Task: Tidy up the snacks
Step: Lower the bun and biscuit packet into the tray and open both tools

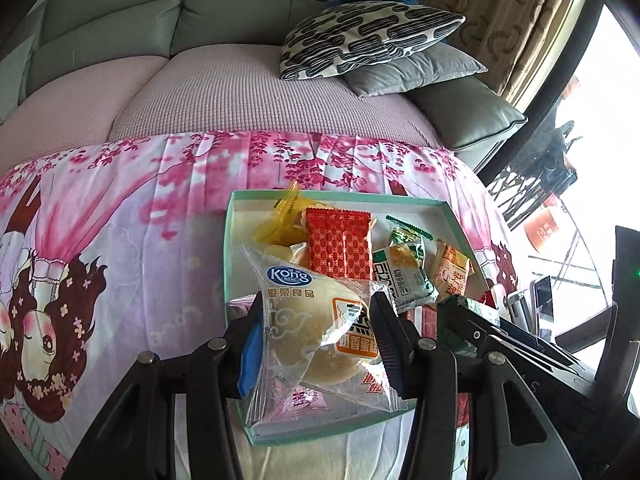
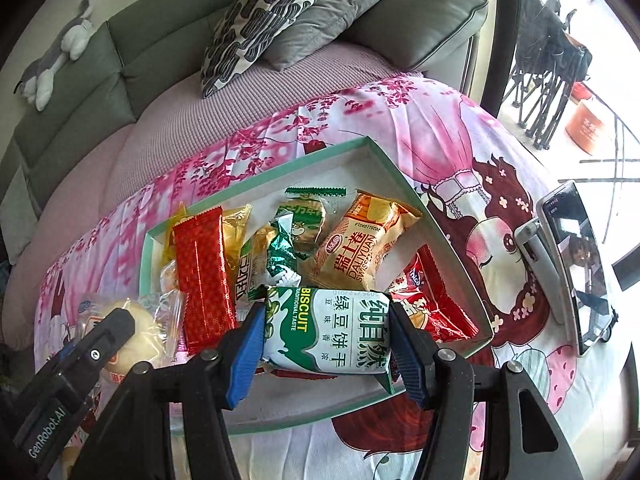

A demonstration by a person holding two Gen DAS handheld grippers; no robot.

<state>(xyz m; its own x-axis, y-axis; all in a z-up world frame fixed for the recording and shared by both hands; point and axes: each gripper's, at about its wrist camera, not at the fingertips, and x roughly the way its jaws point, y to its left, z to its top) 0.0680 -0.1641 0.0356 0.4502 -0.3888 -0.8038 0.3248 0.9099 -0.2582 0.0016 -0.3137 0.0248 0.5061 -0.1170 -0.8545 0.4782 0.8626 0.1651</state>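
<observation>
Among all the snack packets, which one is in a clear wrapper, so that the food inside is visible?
The round cake packet held in the left gripper; its wrapper is transparent. The other packets, including the green-and-white biscuit packet, are mostly opaque.

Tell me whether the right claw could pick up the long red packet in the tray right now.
Probably not yet. The right claw is shut on the green-and-white biscuit pack, so its jaws are occupied. The long red packet lies uncovered in the tray just beside it, reachable once the pack is released.
</observation>
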